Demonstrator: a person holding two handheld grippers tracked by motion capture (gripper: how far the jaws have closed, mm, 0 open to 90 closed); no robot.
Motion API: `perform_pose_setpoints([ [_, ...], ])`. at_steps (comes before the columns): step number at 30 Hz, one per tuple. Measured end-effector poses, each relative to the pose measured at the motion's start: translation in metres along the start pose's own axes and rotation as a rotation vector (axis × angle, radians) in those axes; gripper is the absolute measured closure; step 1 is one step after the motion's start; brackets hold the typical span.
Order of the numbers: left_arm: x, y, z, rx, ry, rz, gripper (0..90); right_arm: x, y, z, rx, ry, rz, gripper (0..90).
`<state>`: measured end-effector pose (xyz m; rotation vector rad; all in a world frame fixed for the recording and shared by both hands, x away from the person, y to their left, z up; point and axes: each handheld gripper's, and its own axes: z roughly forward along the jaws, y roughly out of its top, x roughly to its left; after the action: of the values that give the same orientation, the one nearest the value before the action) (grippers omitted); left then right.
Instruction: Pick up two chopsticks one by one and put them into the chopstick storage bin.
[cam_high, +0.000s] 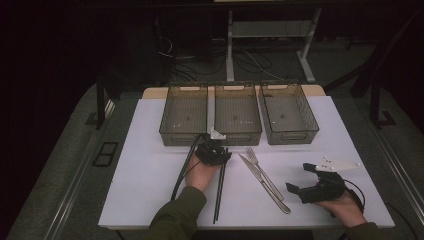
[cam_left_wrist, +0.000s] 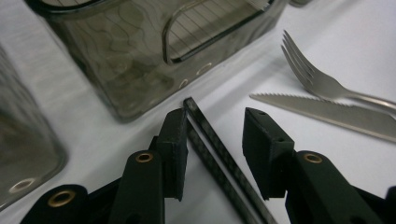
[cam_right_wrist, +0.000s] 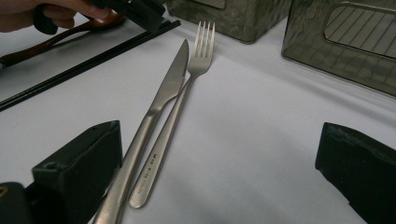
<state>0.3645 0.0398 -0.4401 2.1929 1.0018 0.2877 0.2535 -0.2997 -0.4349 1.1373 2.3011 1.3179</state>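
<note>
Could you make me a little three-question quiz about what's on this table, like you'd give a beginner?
1. True or false: the chopsticks lie between the jaws of the left claw.
2. How many tinted bins stand in the row at the far side of the table?
3. Which piece of cutlery lies nearer the chopsticks: A) the fork B) the knife?

Key
1. True. The jaws straddle the chopsticks; one pad lies against them, the other stands clear.
2. Three: the left bin, the middle bin and the right bin.
3. B. In the high view the knife lies on the chopsticks' side, with the fork just beyond it.
</note>
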Motion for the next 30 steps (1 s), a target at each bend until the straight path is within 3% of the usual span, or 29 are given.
perform_pose_setpoints([
  [3,0.0,0.001,0.005,0.011,0.025,-0.01,59.3,0.0,0.0,-0.001,-0.002,0.002,0.001,0.2],
  [6,0.0,0.001,0.008,0.011,0.023,-0.015,62.7,-0.001,0.0,-0.001,-0.004,0.001,0.003,0.2],
  [14,-0.002,0.002,0.01,0.01,0.034,0.007,67.9,0.0,0.0,-0.001,-0.003,0.001,0.003,0.2],
  [20,-0.005,0.006,0.014,0.007,0.011,0.021,69.7,0.0,0.0,-0.001,-0.005,0.001,0.003,0.2],
  [26,-0.009,0.011,0.018,0.02,-0.012,0.069,70.8,0.0,0.0,-0.001,-0.005,0.003,0.004,0.2],
  [30,-0.009,0.011,0.019,0.016,-0.021,0.08,71.9,-0.001,0.0,-0.001,-0.007,0.003,0.004,0.2],
])
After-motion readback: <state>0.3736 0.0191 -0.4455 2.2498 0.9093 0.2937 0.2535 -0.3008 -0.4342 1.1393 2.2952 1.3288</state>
